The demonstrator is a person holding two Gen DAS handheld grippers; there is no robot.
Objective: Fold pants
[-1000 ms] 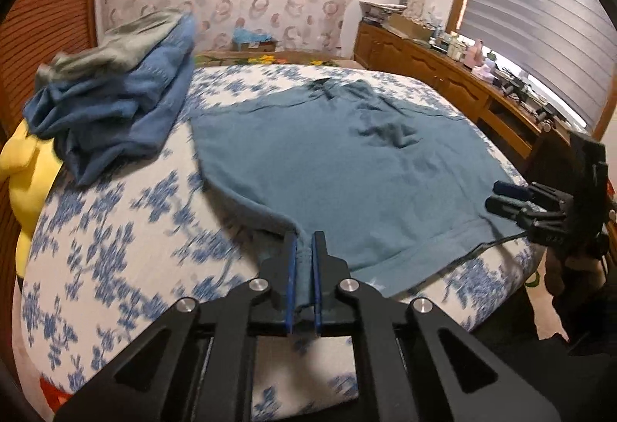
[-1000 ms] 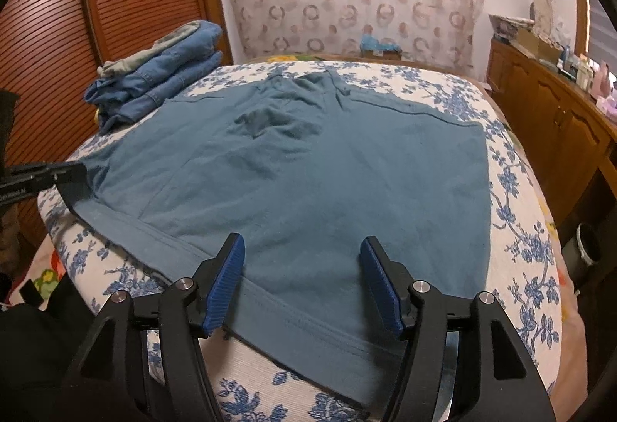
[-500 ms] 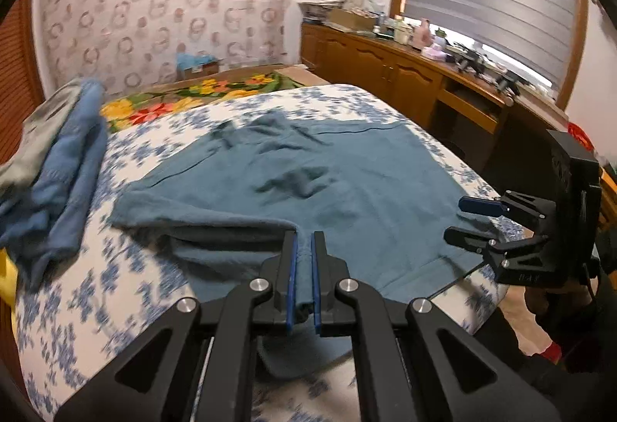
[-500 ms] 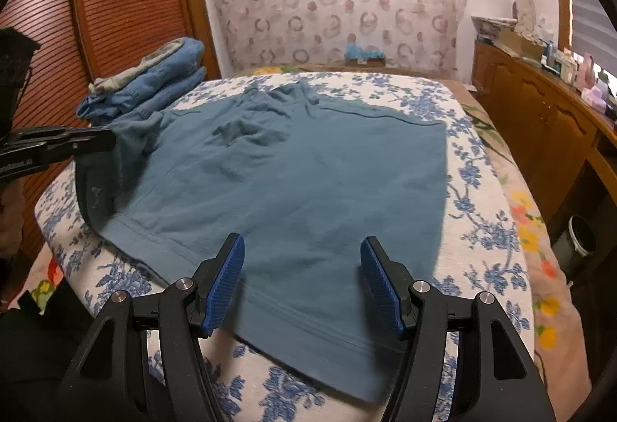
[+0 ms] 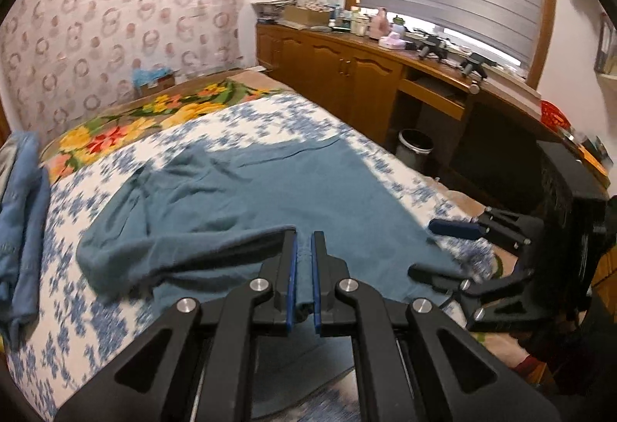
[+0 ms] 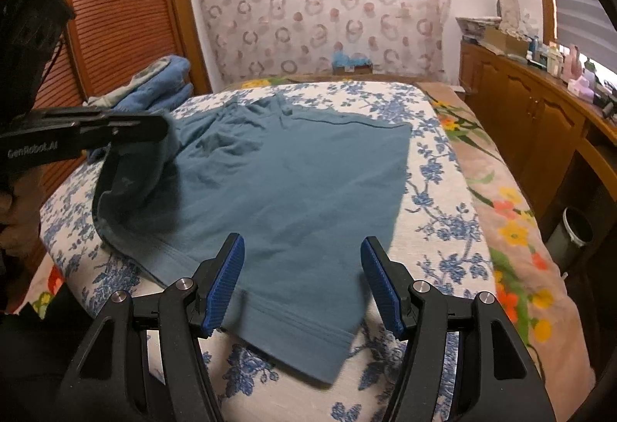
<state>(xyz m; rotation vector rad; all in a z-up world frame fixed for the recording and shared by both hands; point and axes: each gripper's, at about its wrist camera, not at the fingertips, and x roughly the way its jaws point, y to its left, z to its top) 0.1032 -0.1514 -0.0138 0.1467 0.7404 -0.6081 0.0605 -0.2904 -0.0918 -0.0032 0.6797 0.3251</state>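
Observation:
The teal-blue pants lie spread on the flowered bedspread. My left gripper is shut on the pants' left hem corner and holds it lifted, so the left side curls over the rest; it also shows in the right wrist view with cloth hanging from it. My right gripper is open over the near hem, touching nothing. It also shows in the left wrist view, open at the pants' right edge.
A stack of folded blue clothes sits at the bed's far left. A wooden cabinet and desk with clutter run along the right wall, with a small bin by the bed. A wooden louvred door stands at the left.
My left gripper has lifted the pants' left corner and carried it rightward over the pants, folding the left side over. My right gripper stayed open near the near hem.

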